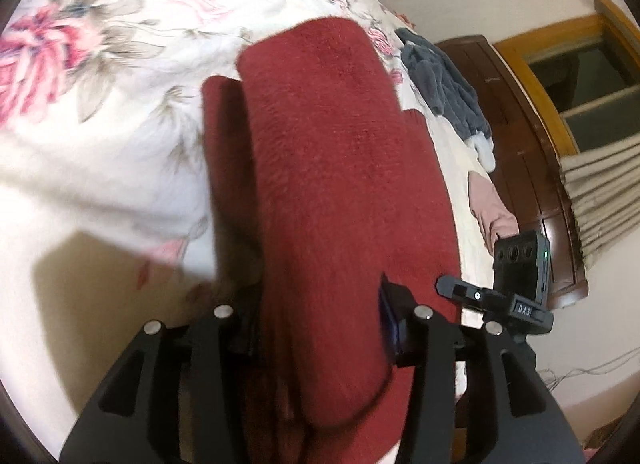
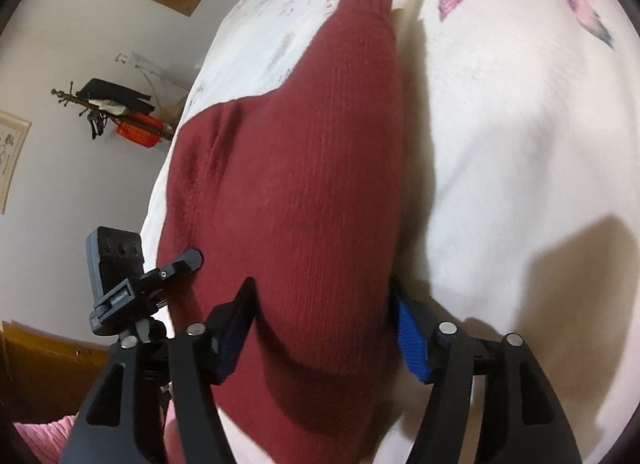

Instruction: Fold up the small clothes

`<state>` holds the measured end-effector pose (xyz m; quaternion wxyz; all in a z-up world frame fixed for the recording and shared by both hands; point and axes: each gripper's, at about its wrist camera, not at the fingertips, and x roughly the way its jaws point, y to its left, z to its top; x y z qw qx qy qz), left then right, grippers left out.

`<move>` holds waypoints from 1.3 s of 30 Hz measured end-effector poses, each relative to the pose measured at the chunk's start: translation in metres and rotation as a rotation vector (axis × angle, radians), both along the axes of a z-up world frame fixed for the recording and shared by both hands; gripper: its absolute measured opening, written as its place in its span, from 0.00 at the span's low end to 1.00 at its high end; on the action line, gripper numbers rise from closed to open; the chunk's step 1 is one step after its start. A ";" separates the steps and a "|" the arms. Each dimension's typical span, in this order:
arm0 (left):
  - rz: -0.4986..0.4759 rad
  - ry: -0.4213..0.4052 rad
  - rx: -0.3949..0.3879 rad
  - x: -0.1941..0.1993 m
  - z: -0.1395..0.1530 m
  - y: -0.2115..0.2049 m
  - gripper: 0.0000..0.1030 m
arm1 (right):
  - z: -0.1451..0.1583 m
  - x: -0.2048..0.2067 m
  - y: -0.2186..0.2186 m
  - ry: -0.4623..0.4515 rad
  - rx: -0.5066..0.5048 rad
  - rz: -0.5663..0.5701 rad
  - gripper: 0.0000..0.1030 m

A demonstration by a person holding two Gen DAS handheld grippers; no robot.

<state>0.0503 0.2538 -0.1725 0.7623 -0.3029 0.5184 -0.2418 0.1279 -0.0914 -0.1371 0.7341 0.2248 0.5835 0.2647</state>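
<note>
A dark red knit sweater [image 1: 328,144] stretches across a white floral bedspread [image 1: 100,164]. In the left wrist view it runs from between my fingers out over the bed, and a folded layer shows along its left side. My left gripper [image 1: 320,308] is shut on a thick bunch of its near edge. In the right wrist view the red sweater [image 2: 312,168] tapers to a ribbed cuff or hem at the far end and casts a shadow on the bedspread [image 2: 520,144]. My right gripper [image 2: 322,328] is shut on its near end, with the fabric filling the gap between the blue pads [image 2: 412,340].
A blue-grey fluffy garment [image 1: 444,80] and a pink garment [image 1: 492,208] lie on the bed beside a dark wooden headboard [image 1: 532,144]. Curtains [image 1: 600,192] hang beyond it. A pink cloth [image 2: 44,436] shows at the lower left. A rack with bags [image 2: 116,112] hangs on the wall.
</note>
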 end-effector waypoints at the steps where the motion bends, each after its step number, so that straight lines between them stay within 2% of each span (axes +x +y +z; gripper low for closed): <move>1: 0.002 -0.006 0.007 -0.004 0.004 0.002 0.43 | 0.001 -0.007 -0.003 0.003 -0.001 -0.005 0.66; 2: 0.007 -0.013 0.019 -0.012 0.009 0.007 0.43 | 0.001 -0.014 -0.006 0.010 0.000 -0.011 0.69; 5: 0.018 -0.036 0.045 -0.035 0.023 0.016 0.45 | -0.004 -0.031 -0.013 0.033 0.024 -0.028 0.69; 9: 0.012 -0.107 0.149 -0.069 0.041 0.020 0.45 | -0.009 -0.059 -0.013 0.045 0.052 -0.027 0.69; 13: -0.013 -0.112 0.212 -0.088 0.041 0.014 0.47 | -0.020 -0.065 -0.003 0.075 0.061 -0.030 0.65; 15: -0.007 -0.085 0.217 -0.089 0.037 0.010 0.47 | -0.022 -0.067 0.002 0.086 0.079 -0.024 0.49; 16: -0.007 -0.071 0.223 -0.089 0.034 0.010 0.46 | -0.022 -0.067 0.006 0.088 0.074 -0.023 0.47; 18: -0.006 -0.065 0.243 -0.090 0.031 0.008 0.46 | -0.017 -0.066 0.010 0.082 0.055 -0.021 0.33; 21: -0.009 -0.063 0.275 -0.091 0.031 0.006 0.45 | -0.002 -0.069 0.005 0.059 0.074 -0.014 0.24; 24: -0.007 -0.057 0.312 -0.091 0.032 0.003 0.44 | 0.013 -0.074 0.002 0.019 0.010 -0.007 0.23; 28: 0.001 -0.035 0.320 -0.091 0.025 0.000 0.43 | 0.001 -0.076 0.002 0.046 -0.088 -0.017 0.22; 34: -0.008 -0.035 0.350 -0.094 0.020 -0.002 0.43 | -0.020 -0.079 -0.003 0.072 -0.091 -0.065 0.25; 39: -0.009 -0.033 0.388 -0.103 0.028 -0.005 0.45 | -0.009 -0.086 -0.005 0.033 -0.117 -0.079 0.38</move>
